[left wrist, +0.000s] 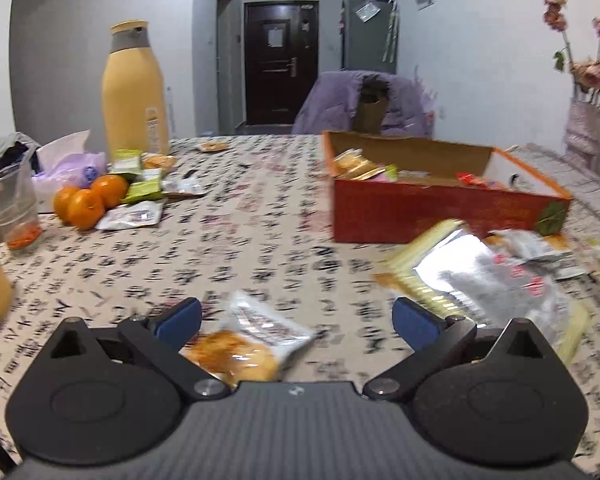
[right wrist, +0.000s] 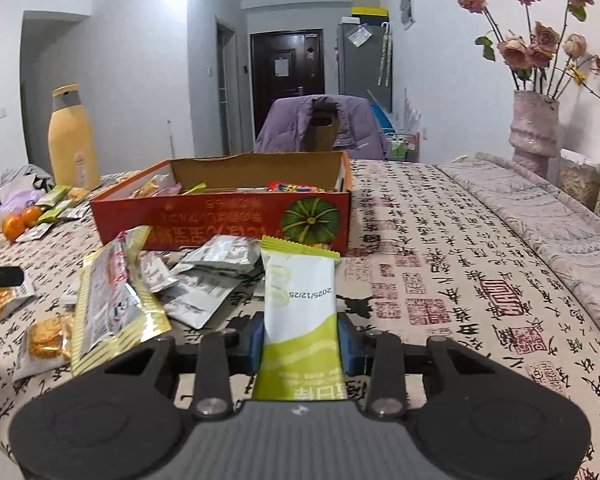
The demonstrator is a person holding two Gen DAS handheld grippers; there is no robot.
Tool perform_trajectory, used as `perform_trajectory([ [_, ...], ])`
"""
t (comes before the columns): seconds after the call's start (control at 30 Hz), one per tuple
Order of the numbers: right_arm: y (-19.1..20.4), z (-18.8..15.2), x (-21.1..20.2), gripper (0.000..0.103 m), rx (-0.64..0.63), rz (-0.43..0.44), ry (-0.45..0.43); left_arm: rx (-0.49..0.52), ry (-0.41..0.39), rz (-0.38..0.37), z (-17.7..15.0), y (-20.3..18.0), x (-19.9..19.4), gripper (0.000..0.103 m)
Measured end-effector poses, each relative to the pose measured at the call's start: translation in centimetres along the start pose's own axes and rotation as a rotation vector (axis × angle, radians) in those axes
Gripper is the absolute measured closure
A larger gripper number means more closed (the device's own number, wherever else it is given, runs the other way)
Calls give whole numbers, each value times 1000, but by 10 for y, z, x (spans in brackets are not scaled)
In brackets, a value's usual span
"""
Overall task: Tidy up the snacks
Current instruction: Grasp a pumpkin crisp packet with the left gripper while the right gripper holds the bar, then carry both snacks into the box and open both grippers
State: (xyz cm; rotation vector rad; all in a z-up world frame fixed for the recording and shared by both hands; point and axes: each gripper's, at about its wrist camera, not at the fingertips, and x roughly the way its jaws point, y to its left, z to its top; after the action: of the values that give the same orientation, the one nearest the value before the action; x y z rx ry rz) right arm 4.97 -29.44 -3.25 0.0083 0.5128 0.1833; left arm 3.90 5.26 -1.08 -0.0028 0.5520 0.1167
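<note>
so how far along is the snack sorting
Done: a few wrapped snacks already lie in the open red cardboard box. In hand: the right tongs grip a white-and-green snack packet; the left tongs are open over a clear-wrapped biscuit. Left: the silver foil packets before the box.

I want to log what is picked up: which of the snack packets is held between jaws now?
The white and green packet, clamped upright in the right gripper. The other packets lie on the table or in the box.
</note>
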Motion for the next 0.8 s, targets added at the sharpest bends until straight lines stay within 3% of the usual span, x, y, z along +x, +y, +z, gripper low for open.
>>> perform_trajectory([
  [0.33,-1,-2,4,68,14,-1,9,32,105,42,-10,23,23,0],
  [0.47,1,-2,5,68,10,0,12,-1,143,18,-13,29,29,16],
  [0.53,1,-2,5,68,11,0,12,-14,149,8,-13,31,30,18],
  [0.6,1,-2,4,68,13,-1,12,-15,144,-1,-13,31,28,27],
  [0.67,1,-2,4,68,13,0,12,-10,137,-12,-12,29,26,46],
  [0.8,2,-3,4,68,11,4,12,-19,126,-31,-12,27,22,55],
])
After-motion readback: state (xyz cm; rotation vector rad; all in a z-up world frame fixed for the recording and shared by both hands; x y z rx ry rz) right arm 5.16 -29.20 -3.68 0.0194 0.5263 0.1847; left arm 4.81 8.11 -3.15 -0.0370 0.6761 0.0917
